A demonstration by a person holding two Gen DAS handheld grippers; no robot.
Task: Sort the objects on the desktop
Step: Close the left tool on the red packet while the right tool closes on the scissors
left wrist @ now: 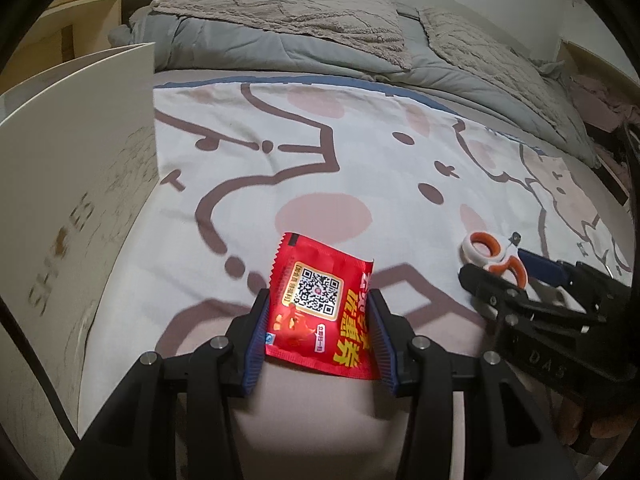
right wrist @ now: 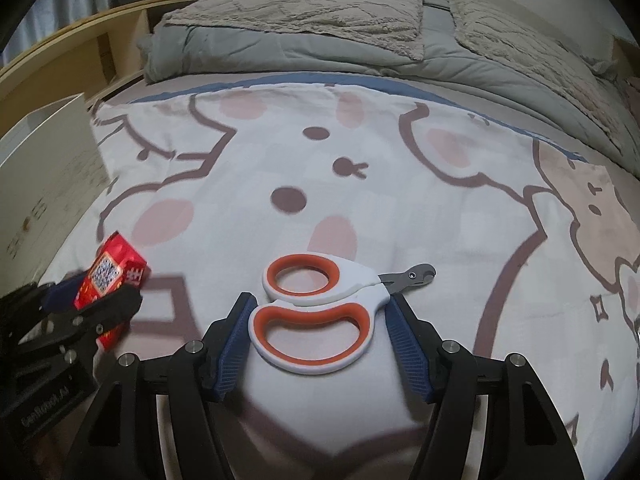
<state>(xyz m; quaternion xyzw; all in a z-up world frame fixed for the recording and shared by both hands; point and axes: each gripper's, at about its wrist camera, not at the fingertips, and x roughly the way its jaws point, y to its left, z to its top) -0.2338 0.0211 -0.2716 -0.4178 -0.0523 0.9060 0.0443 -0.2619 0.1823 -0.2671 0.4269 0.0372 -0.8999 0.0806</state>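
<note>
Left gripper (left wrist: 320, 320) is clamped on a red sauce packet (left wrist: 320, 304), carried above the cartoon blanket (left wrist: 360, 168); white box (left wrist: 76, 200) stands at frame left, nearest this hand; right gripper (right wrist: 320, 320) is closed around orange-and-white pet nail clippers (right wrist: 316, 312), blades pointing right.

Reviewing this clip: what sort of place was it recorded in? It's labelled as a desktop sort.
Most likely a bedroom, not a desk: the work surface is a bed, spread with a cartoon-print sheet. A rumpled grey duvet and textured pillows lie at the far end, with a wooden shelf unit beside it.
</note>
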